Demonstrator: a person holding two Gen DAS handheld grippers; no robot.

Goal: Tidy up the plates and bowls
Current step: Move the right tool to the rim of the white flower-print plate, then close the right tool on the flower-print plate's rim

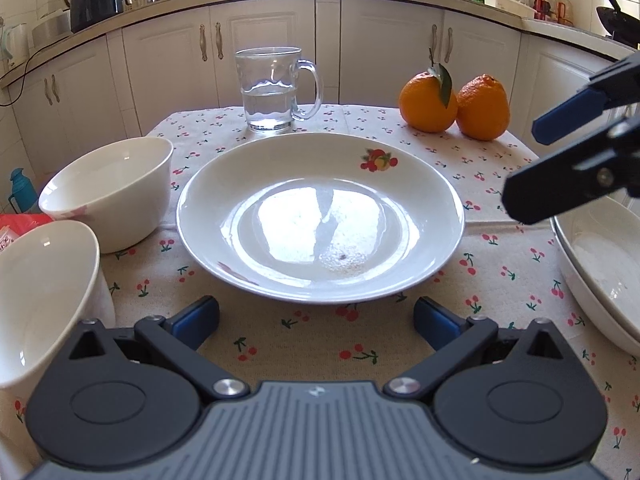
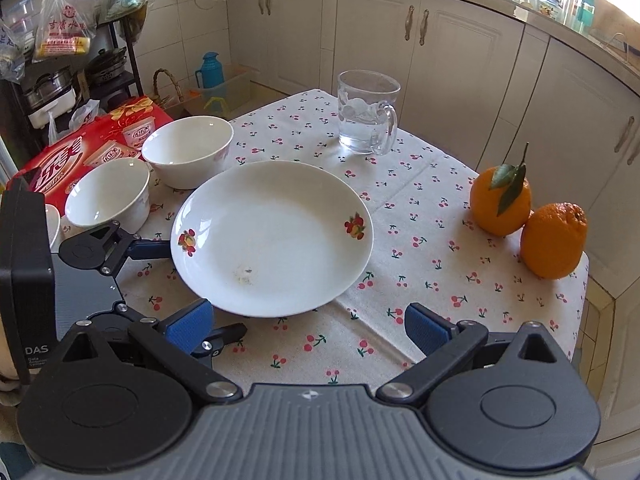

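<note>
A white plate with fruit prints (image 1: pixel 320 216) lies mid-table; it also shows in the right wrist view (image 2: pixel 272 236). Two white bowls stand to its left: one farther (image 1: pixel 112 192) (image 2: pixel 188 152), one nearer (image 1: pixel 40 296) (image 2: pixel 106 196). Stacked white plates (image 1: pixel 600 272) sit at the right edge. My left gripper (image 1: pixel 316 316) is open and empty, just short of the plate's near rim; it shows in the right wrist view (image 2: pixel 192 292) with one finger under the rim. My right gripper (image 2: pixel 308 324) is open and empty, above the cloth; it shows in the left wrist view (image 1: pixel 524 168).
A glass mug of water (image 1: pixel 276 88) (image 2: pixel 366 112) stands behind the plate. Two oranges (image 1: pixel 456 104) (image 2: pixel 524 216) sit at the far right. A red carton (image 2: pixel 76 152) lies beside the bowls. The cherry-print tablecloth (image 2: pixel 420 208) covers a small table with cabinets behind.
</note>
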